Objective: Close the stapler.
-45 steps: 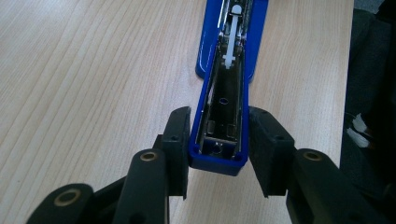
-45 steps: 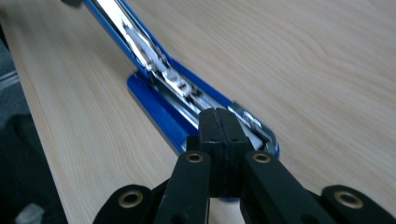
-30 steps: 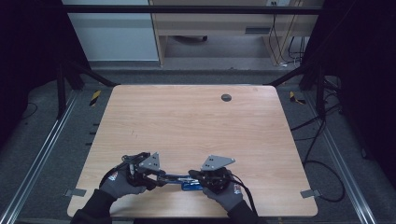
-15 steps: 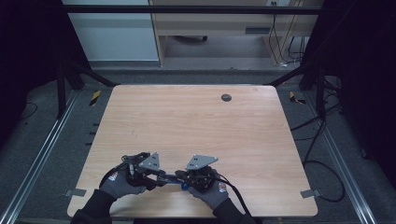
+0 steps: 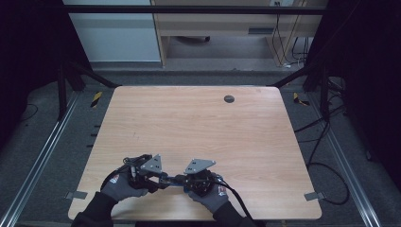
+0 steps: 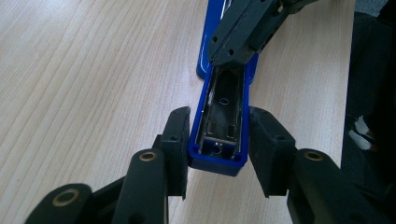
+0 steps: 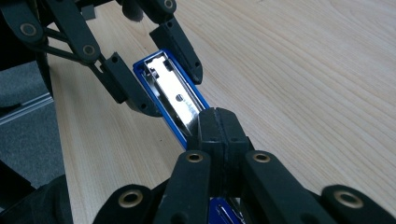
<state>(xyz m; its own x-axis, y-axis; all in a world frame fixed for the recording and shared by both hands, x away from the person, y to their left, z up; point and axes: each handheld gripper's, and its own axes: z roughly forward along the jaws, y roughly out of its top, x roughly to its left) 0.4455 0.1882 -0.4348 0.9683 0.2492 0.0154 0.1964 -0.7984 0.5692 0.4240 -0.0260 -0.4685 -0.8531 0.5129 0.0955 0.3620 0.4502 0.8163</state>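
A blue stapler [image 6: 215, 160] lies open near the table's front edge, its shiny metal channel [image 7: 173, 91] facing up. My left gripper [image 6: 219, 115] has its pads against the two blue side walls at one end of the stapler. My right gripper [image 7: 217, 117] is shut, jaws pressed together, and its tip rests on the metal channel. In the left gripper view those shut jaws [image 6: 239, 41] reach in from the top over the stapler. In the high view both gloved hands meet over the stapler [image 5: 173, 180], the left gripper [image 5: 163, 178] beside the right gripper [image 5: 183, 179].
The wooden table [image 5: 198, 137] has a dark round grommet [image 5: 229, 99] toward its far edge. Metal frame rails [image 5: 45, 151] run along both sides. Cables [image 5: 326, 165] trail on the floor at the right. A cable [image 5: 236, 198] trails from the right gripper.
My right hand has slid left toward the left gripper, so the blue stretch of stapler seen between them is now covered. The left hand has stayed put.
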